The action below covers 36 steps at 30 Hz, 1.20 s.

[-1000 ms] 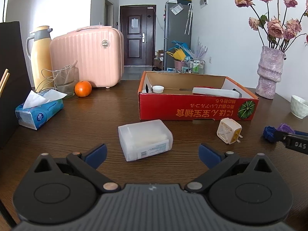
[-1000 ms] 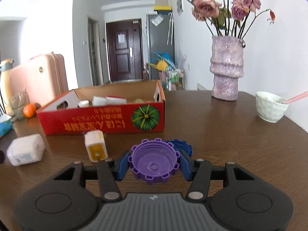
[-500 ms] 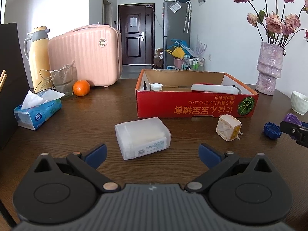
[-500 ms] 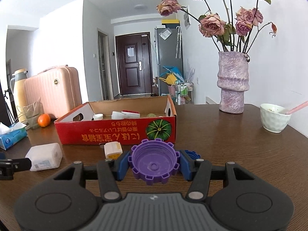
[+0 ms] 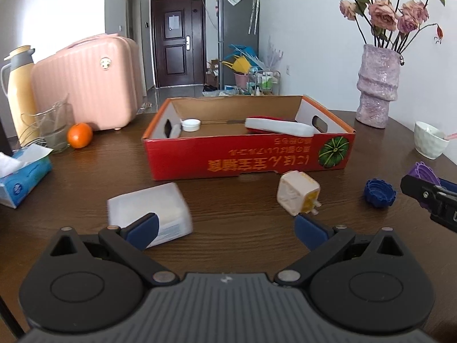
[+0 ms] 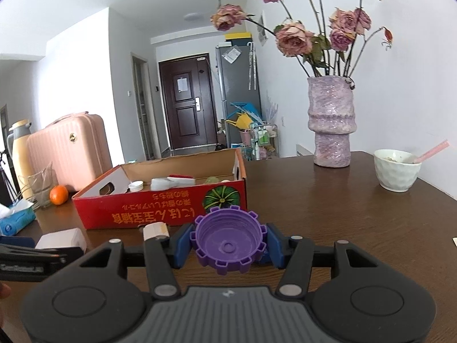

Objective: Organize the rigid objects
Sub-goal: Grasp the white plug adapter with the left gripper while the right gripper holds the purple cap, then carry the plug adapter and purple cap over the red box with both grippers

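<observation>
We hold the purple cap [image 6: 228,244] clamped in the right hand-held gripper [image 6: 228,245]; the left hand-held gripper [image 5: 225,225] gapes empty. Next we judge: carry it to the red box [image 6: 160,211] at eleven o'clock.

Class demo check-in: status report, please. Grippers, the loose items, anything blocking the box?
Right gripper shut on purple cap, lifted. Left gripper open, empty. White case, plug adapter, blue cap loose on table. Red box unobstructed.

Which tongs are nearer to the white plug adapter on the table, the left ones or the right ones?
Left. The open left tongs have the white plug adapter just beyond their fingertips. The right tongs, gripping the purple cap, are further to the side.
</observation>
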Available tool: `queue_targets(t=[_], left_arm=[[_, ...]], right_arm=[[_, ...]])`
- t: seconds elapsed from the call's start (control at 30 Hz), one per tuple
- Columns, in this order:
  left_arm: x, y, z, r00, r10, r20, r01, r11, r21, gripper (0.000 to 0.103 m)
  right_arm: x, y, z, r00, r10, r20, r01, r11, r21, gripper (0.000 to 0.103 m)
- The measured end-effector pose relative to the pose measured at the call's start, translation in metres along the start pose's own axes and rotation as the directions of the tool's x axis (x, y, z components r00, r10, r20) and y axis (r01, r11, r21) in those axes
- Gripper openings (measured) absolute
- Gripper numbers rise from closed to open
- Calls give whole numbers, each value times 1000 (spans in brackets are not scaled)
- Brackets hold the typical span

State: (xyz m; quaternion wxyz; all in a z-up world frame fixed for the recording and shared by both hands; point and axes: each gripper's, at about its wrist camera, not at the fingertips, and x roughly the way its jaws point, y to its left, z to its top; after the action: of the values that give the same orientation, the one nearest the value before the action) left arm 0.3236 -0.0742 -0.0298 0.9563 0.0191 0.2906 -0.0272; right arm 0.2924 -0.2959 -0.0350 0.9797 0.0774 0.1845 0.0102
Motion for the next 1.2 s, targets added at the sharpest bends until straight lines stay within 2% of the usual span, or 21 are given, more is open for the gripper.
queue_targets(t=[0.5, 0.77, 0.93, 1.0, 1.07, 1.1, 1.13, 1.2], left_arm=[[57, -49, 22, 999, -2, -39, 4, 999, 32, 103], [93, -60, 23, 994, -3, -106, 5, 1000, 20, 103], [106, -65, 29, 996, -8, -91, 9, 1000, 12, 103], [110, -67, 29, 996, -17, -91, 20, 999, 28, 94], [113, -69, 28, 992, -51, -116, 56, 998, 40, 52], [114, -68, 27, 987, -85, -139, 91, 995, 35, 45], [115, -68, 26, 986, -80, -143, 87, 995, 39, 33], [114, -69, 24, 987, -69, -143, 77, 996, 51, 32]], right_arm=[[10, -18, 3, 999, -45, -28, 47, 997, 68, 53], [18, -21, 1, 997, -64, -50, 68, 994, 80, 53], [23, -20, -2, 995, -78, -65, 83, 994, 69, 53], [24, -19, -2, 994, -82, -69, 86, 994, 64, 53], [24, -18, -2, 994, -84, -70, 88, 994, 61, 53], [24, -18, -3, 994, -85, -69, 89, 994, 60, 53], [24, -18, -3, 994, -86, -68, 90, 994, 60, 53], [24, -18, -3, 994, -84, -64, 88, 994, 60, 53]])
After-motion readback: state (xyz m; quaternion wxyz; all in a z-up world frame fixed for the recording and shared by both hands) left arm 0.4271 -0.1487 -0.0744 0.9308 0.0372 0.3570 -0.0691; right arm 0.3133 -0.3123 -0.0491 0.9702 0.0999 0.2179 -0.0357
